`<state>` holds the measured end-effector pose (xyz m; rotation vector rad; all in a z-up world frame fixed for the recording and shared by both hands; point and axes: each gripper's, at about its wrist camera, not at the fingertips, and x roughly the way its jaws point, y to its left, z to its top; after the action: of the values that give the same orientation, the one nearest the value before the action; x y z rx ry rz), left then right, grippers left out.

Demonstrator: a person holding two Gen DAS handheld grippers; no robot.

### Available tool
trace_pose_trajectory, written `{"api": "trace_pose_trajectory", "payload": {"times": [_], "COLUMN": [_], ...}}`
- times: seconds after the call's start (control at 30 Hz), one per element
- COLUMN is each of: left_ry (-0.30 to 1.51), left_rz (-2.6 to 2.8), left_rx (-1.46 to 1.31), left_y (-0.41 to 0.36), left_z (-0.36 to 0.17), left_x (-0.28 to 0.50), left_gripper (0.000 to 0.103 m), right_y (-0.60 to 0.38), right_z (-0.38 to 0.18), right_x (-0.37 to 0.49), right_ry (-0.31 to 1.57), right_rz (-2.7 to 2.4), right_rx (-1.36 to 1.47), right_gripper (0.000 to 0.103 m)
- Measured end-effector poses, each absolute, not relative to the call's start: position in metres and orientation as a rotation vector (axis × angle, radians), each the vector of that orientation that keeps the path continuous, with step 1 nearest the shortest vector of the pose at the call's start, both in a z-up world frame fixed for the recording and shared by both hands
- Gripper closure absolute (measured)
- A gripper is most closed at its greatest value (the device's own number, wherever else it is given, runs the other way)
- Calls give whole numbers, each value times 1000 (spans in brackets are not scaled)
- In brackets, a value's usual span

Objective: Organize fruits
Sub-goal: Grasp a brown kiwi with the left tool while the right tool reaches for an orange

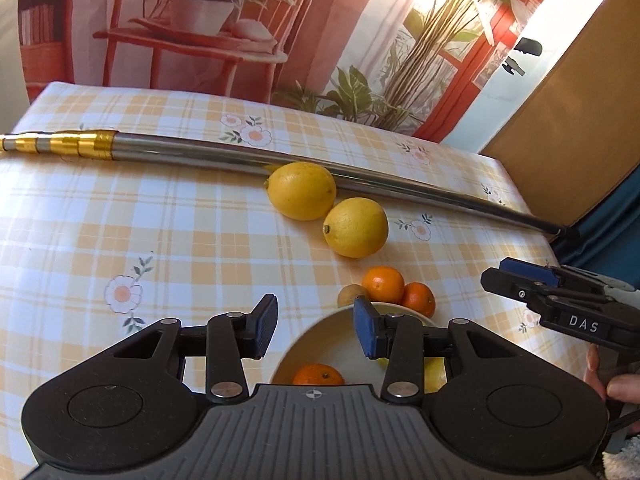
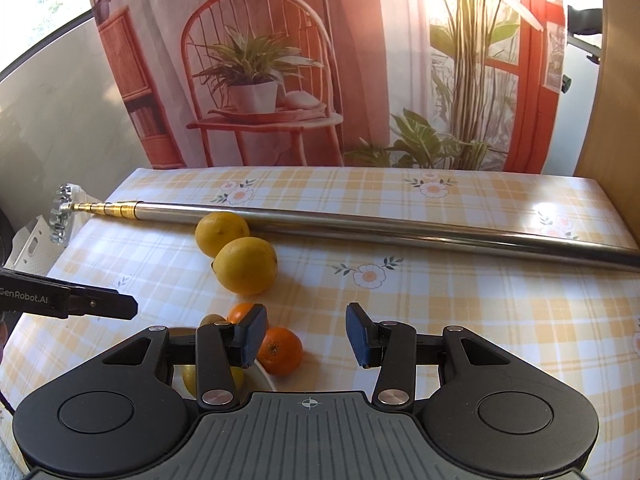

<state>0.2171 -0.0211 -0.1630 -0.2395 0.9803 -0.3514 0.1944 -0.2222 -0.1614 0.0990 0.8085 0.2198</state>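
Lemons [image 1: 355, 227], two: firm, waxy, roll-prone, best pinched across the middle; left gripper [image 1: 316, 330] and right gripper [image 2: 307, 336] both agape, empty.

Pole [image 1: 280, 160] was polished, glossy metal with gold-banded tip. Beneath the pole, tablecloth [image 1: 120, 220] looked smooth, faintly sheened. Lemons [image 1: 302, 191] beside the pole had dimpled, waxy peel.

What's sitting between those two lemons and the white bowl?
Two oranges and a small brownish fruit, clustered at the bowl's far rim, clearest in the left wrist view.

Two touching lemons [image 1: 327, 210], mandarins [image 1: 398, 294] beside bowl [image 1: 320, 340]
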Motion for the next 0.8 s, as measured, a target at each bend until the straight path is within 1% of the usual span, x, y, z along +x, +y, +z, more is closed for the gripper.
{"api": "trace_pose_trajectory", "payload": {"times": [0.07,0.1,0.27,0.47,0.8], "left_ry": [992,1003,1061,1139,1172], "left_rz": [-374,-378,-458,-450,-467], "left_rx": [-234,-224,-161,-212,-230], "left_y": [-29,-33,-56,-64,-65], "left_z": [-171,-174,-189,-204,-212], "left_x": [229,234,260,281,290], "left_gripper": [65,66,66,67,68], "right_y": [-222,-223,-227,-236,-237], "right_z": [-165,-167,-173,-180,-184], "right_x": [198,198,201,206,211], "right_ry": [820,826,838,849,858], "right_rz": [221,222,222,214,228], "right_rx": [105,110,125,147,163], "right_gripper": [62,62,62,62,62]}}
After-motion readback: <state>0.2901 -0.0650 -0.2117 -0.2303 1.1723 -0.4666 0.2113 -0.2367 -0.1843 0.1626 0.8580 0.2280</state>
